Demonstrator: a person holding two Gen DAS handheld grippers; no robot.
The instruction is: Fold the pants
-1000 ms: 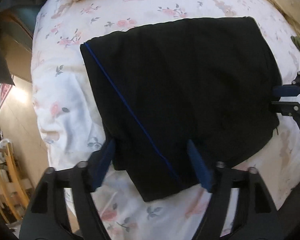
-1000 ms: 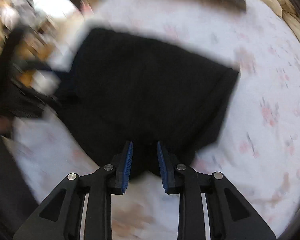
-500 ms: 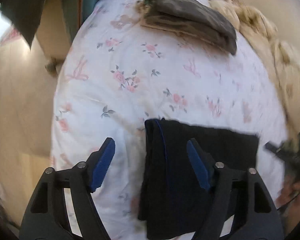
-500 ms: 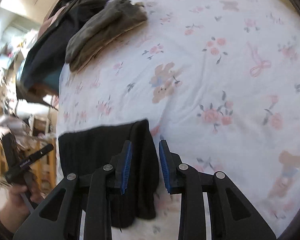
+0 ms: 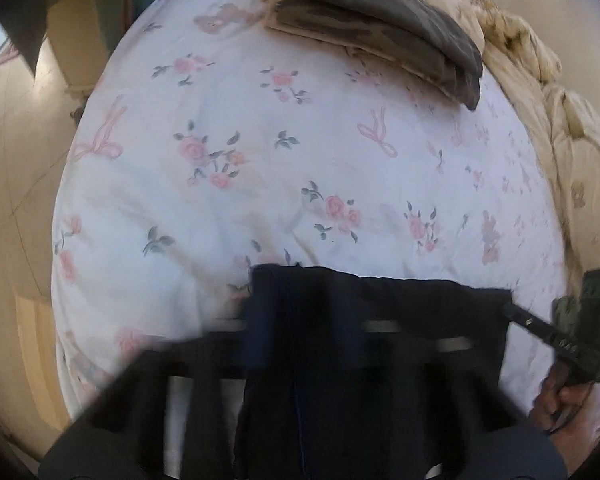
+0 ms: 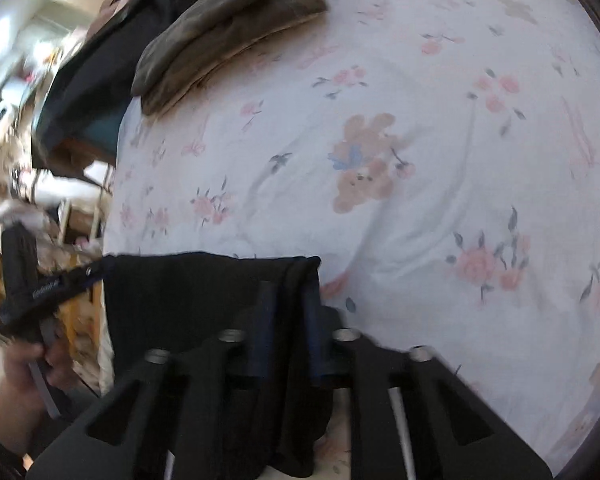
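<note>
The black pants [image 5: 400, 320] with a thin blue side stripe hang folded, lifted off the floral bed sheet [image 5: 260, 160]. My left gripper [image 5: 300, 320] is shut on their left top corner; its blue pads are blurred by motion. My right gripper [image 6: 286, 312] is shut on the other top corner of the pants [image 6: 188, 300]. The right gripper also shows in the left wrist view [image 5: 540, 332], pinching the pants' right corner. The left gripper shows in the right wrist view [image 6: 60, 284] at the pants' left corner. The top edge is stretched level between them.
A folded olive-grey garment [image 5: 380, 28] lies at the far end of the bed, also in the right wrist view [image 6: 228, 28]. A cream quilt [image 5: 560, 120] is bunched along the right side. The floor [image 5: 16, 200] and furniture [image 6: 40, 200] lie beyond the bed's left edge.
The pants went from lying flat on the bed to hanging lifted by both corners. My left gripper closed on its corner. Both cameras tilted up toward the far bed.
</note>
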